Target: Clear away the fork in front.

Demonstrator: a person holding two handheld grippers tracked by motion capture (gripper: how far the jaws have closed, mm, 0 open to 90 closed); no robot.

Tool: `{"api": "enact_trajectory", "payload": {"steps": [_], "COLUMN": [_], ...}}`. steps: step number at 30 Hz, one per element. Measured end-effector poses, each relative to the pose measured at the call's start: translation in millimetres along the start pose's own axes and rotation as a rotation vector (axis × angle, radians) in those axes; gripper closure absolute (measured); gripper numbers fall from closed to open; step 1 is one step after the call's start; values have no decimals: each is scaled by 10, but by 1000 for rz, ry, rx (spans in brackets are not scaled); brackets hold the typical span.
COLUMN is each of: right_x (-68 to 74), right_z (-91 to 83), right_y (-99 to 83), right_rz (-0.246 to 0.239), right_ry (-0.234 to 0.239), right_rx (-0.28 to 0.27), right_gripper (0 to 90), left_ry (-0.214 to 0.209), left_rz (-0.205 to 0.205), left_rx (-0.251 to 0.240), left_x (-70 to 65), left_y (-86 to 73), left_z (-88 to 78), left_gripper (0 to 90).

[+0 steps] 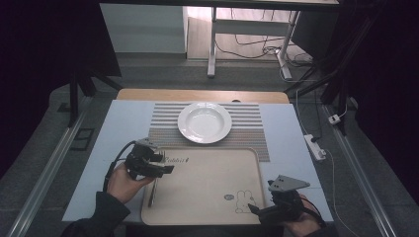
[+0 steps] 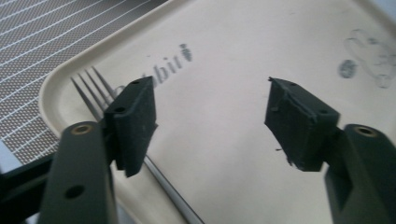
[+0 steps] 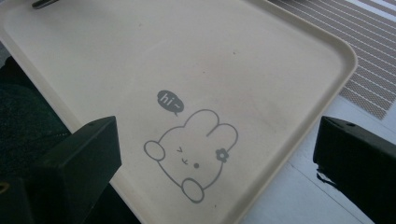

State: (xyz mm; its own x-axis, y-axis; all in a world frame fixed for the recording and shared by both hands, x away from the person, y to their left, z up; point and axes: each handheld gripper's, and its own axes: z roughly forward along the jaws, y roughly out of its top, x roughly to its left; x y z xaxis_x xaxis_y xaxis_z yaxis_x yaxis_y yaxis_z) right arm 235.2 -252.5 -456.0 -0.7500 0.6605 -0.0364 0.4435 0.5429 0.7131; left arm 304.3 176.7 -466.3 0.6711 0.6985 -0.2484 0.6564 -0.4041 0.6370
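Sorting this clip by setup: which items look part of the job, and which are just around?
Likely in play:
fork on the tray
left hand-held gripper, open over the fork
white plate on the striped mat

Just around:
power strip
floor cables
right hand-held gripper, open, idle

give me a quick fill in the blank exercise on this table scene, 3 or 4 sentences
1. The fork lies on the tray near its ______ edge, as the high view shows it.
2. The white plate rests on the ______ placemat, beyond the tray.
3. The left gripper hovers over the fork with its jaws ______.
4. The cartoon printed on the tray near the right gripper is a ______.

Missing words: left; striped; open; rabbit
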Motion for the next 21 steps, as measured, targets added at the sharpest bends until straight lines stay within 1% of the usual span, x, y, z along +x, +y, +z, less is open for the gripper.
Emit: {"api": "enact_trajectory", "payload": {"steps": [4,5,7,10,12,14,18,19,21], "right_x": [-23,-26,-36,-43,-51,-58,-81,-87,-98], "right_z": [-35,-42,-60,-88,-110,-131,-174,-186,-208], "right_y": [-30,-36,-50,-68,-82,-98,-136,-145,-164], "right_rz": [20,27,31,42,43,49,69,77,86], "right_ry": [-5,-9,-11,-18,-27,-37,-54,-56,-60], "right_rx": [0,1,1,-6,-8,-13,-19,-20,-24], "right_gripper": [6,6,5,1,0,0,0,0,0], "left_ry": [-24,-34,-41,-65,-70,-60,-6,0,10], "left_rz": [6,6,4,-9,-16,-17,7,7,-5], "left_rx": [-37,-46,-65,-102,-119,-135,-151,-154,-161], "left_x": [-66,-77,-102,-125,-132,-148,-184,-189,-190], "left_y": [-121,-157,-235,-359,-437,-515,-670,-709,-782], "left_z": [-146,-187,-273,-397,-475,-545,-666,-693,-743], "left_gripper": [232,225,206,200,181,155,115,114,96]}}
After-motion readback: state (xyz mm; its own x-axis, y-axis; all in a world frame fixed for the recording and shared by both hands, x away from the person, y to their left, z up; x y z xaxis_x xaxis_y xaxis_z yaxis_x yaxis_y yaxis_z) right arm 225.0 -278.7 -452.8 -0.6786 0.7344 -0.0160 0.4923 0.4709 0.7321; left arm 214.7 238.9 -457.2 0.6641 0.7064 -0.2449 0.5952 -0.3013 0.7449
